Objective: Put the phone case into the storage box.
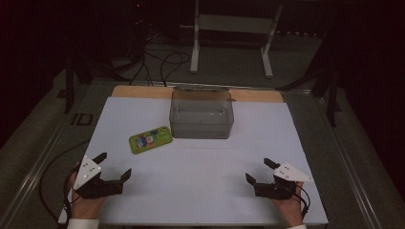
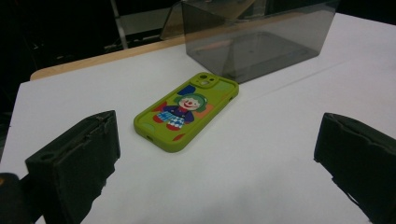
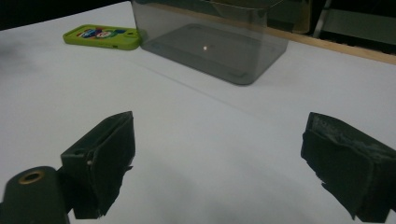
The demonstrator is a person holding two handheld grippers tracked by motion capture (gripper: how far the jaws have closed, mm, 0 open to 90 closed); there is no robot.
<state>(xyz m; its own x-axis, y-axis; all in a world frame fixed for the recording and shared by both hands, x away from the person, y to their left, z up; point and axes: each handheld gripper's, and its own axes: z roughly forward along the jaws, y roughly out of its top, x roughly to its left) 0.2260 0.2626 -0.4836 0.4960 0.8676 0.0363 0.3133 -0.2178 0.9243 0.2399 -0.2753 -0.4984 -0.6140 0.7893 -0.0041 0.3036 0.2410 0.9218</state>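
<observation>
A green phone case (image 1: 150, 139) with a cartoon clown on it lies flat on the white table top (image 1: 200, 191), just left of a clear grey plastic box (image 1: 202, 114) that stands empty at the back middle. In the left gripper view the phone case (image 2: 187, 111) lies ahead of the jaws, the box (image 2: 257, 37) behind it. My left gripper (image 1: 114, 166) rests open near the front left, nothing between its jaws. My right gripper (image 1: 260, 171) rests open near the front right, also holding nothing. The right gripper view has the box (image 3: 210, 42) and the case (image 3: 103, 36) far ahead.
A wooden strip (image 1: 143, 91) runs along the table's far edge behind the box. Beyond it are cables and a white metal stand (image 1: 229, 33) on the dark floor. A black cable (image 1: 47, 176) loops off the left side.
</observation>
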